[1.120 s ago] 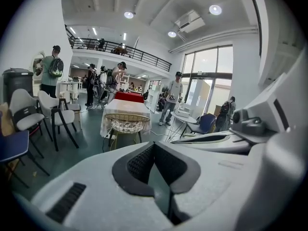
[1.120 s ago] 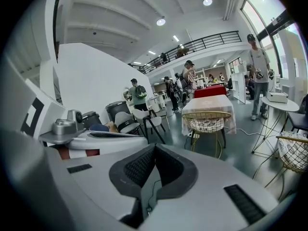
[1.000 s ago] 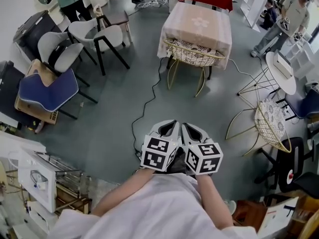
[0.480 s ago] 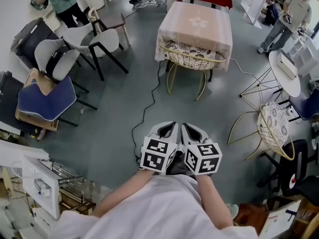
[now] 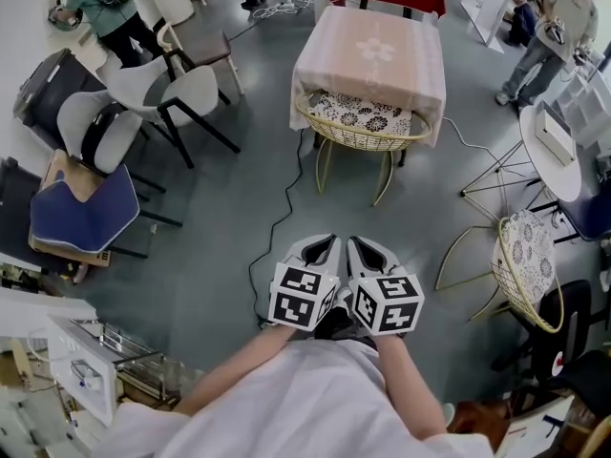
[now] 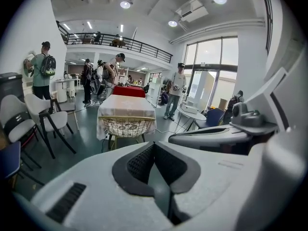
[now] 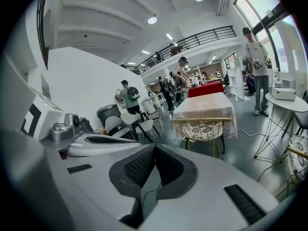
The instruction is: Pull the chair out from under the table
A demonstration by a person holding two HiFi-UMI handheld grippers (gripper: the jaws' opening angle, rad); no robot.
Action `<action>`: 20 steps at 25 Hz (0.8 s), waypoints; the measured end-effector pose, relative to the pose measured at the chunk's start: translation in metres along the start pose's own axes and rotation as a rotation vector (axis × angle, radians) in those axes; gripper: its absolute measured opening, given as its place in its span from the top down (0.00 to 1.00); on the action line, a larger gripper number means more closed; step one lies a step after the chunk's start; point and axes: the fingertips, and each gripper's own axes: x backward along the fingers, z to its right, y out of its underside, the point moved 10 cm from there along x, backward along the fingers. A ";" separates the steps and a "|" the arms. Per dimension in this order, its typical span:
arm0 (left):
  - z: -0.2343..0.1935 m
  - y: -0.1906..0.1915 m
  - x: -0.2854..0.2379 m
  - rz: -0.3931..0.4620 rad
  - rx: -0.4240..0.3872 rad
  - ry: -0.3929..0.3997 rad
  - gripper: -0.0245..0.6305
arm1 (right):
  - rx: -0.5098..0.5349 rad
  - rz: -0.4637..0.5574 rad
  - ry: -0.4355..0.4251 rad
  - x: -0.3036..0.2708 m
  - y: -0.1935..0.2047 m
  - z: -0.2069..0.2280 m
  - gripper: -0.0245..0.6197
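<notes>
Left tool (image 5: 320, 248) and right tool (image 5: 368, 250) both closed, empty, side by side near the person's body; wire chair (image 5: 361, 130) well ahead, seat tucked partly under the cloth-covered table (image 5: 370, 51). Approach step, judged: open both tools before the backrest rim, grip it at two spread points, pull straight back clear of the floor cable (image 5: 282, 208).

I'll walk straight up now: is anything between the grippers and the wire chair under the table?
Nothing upright. Only a black cable lies on the floor between the left gripper, right gripper and the wire chair.
</notes>
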 end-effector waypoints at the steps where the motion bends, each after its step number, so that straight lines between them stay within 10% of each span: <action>1: -0.002 -0.005 -0.007 -0.003 -0.003 0.000 0.96 | -0.003 0.001 0.000 -0.004 -0.005 0.006 0.96; 20: -0.004 -0.077 -0.101 -0.010 -0.036 -0.029 0.96 | 0.013 0.019 -0.030 -0.053 -0.072 0.095 0.96</action>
